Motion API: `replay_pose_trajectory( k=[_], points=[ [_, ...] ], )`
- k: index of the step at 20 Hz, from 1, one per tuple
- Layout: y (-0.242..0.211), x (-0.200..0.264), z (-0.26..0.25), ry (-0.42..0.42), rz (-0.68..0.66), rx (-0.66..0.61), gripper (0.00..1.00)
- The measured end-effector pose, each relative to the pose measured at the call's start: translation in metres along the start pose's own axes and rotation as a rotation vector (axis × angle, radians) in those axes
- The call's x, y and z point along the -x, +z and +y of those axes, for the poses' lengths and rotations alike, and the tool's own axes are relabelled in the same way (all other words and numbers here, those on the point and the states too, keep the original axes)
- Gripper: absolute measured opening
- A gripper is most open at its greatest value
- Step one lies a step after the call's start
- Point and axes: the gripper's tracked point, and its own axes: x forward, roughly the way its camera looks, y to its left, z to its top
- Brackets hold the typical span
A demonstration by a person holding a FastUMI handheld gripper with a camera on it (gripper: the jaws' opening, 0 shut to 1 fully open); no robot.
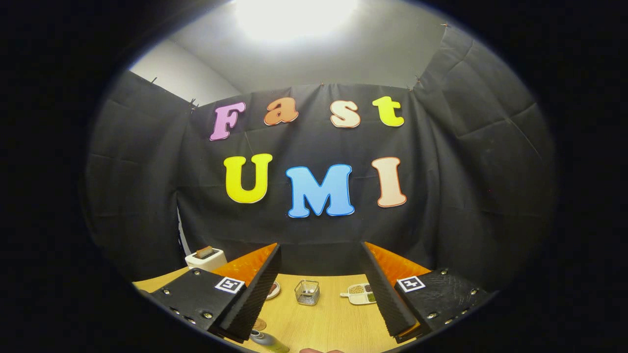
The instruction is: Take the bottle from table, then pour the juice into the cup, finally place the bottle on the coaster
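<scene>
My gripper (321, 247) is open, held high above the wooden table (333, 323), with nothing between its fingers. The bottle (268, 341) with a grey cap and a yellow-green body is close below, under the base of the left finger (255, 294). A clear glass cup (307, 292) stands on the table between the two fingers, further out. A small brown round disc (259, 324), perhaps the coaster, peeks out beside the left finger, just beyond the bottle; most of it is hidden.
A round white-rimmed dish (273, 290) lies left of the cup, half behind the left finger. A white divided dish (359, 293) with small fillings sits right of the cup. A white toaster (206, 258) stands at the table's far left corner.
</scene>
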Motion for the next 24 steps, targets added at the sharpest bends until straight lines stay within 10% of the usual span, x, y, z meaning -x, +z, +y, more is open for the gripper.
replay_pose_trajectory(
  k=[10,24],
  points=[
    [-0.018,0.008,0.020,0.049,-0.022,0.005,0.97],
    [-0.181,0.046,0.087,0.152,-0.012,0.001,0.98]
  ],
)
